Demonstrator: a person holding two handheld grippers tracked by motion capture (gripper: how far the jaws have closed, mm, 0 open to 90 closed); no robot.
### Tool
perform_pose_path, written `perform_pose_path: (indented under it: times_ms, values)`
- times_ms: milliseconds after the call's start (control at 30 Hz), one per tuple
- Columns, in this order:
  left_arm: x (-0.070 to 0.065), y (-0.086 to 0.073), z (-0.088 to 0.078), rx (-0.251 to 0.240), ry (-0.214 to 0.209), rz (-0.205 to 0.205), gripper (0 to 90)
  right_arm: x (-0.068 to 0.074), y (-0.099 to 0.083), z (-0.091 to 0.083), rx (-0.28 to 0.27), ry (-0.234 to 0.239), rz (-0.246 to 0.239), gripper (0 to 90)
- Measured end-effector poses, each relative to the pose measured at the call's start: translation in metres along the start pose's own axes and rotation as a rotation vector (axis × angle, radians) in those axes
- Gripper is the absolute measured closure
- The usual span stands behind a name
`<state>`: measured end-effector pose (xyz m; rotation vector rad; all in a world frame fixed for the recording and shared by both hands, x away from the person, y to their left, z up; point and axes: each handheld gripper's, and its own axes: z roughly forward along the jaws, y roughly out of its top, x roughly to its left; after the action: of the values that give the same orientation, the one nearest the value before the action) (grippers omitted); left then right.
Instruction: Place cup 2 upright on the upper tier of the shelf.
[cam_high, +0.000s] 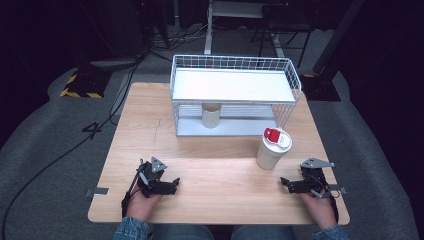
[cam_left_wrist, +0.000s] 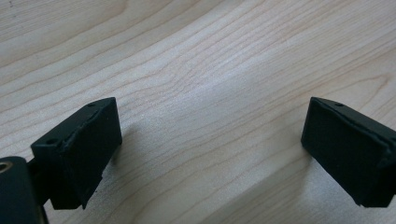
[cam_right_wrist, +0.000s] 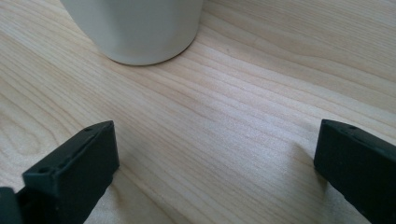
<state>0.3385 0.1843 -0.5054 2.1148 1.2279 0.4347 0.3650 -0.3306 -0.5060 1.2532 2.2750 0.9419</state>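
Table (cam_high: 215, 170): pale wood, carrying a white wire rack (cam_high: 235, 95) at the far middle, a white paper cup (cam_high: 272, 149) near the right front, and both grippers at the near edge

Paper cup: upright, white lid with a red piece on top; stands in front of the rack's right end, just ahead of the right gripper (cam_high: 286, 183); in the right gripper view its base (cam_right_wrist: 140, 32) sits ahead and left of the gap between the fingers

Second cup (cam_high: 211, 116): pale, upright on the rack's lower level, under the white shelf; top hidden by the shelf

Left gripper (cam_high: 175, 184): resting low over bare table, fingers (cam_left_wrist: 79, 154) spread wide, nothing between them

Right gripper: low over the table, fingers (cam_right_wrist: 74, 172) likewise wide apart and empty

Risks, as judged:
- lidded cup is tall and narrow at the base; a finger arriving off-centre would likely tip it or push it toward the rack
- a hard squeeze could buckle the paper wall or pop the lid
- whether it holds liquid cannot be told; a spill is possible
- reaching the inner cup means clearing the shelf and wire sides; a snag could shift the rack
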Motion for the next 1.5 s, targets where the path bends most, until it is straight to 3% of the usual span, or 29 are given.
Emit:
perform_pose_path:
  times_ms: [500, 1033, 1333, 1500]
  values:
    - [-0.004, 0.001, 0.002, -0.003, 0.026, -0.022, 5.4, 0.000, 0.001, -0.001, -0.010, 0.011, -0.002, 2.3]
    - [-0.005, 0.002, 0.002, -0.001, 0.029, -0.024, 5.4, 0.013, 0.030, -0.019, -0.201, 0.111, -0.063, 2.0]
    - [-0.005, 0.002, 0.002, -0.001, 0.029, -0.024, 5.4, 0.018, 0.048, -0.010, -0.246, 0.130, -0.083, 1.2]
    - [-0.005, 0.002, 0.002, -0.001, 0.029, -0.024, 5.4, 0.016, 0.054, -0.002, -0.293, 0.169, -0.082, 0.5]
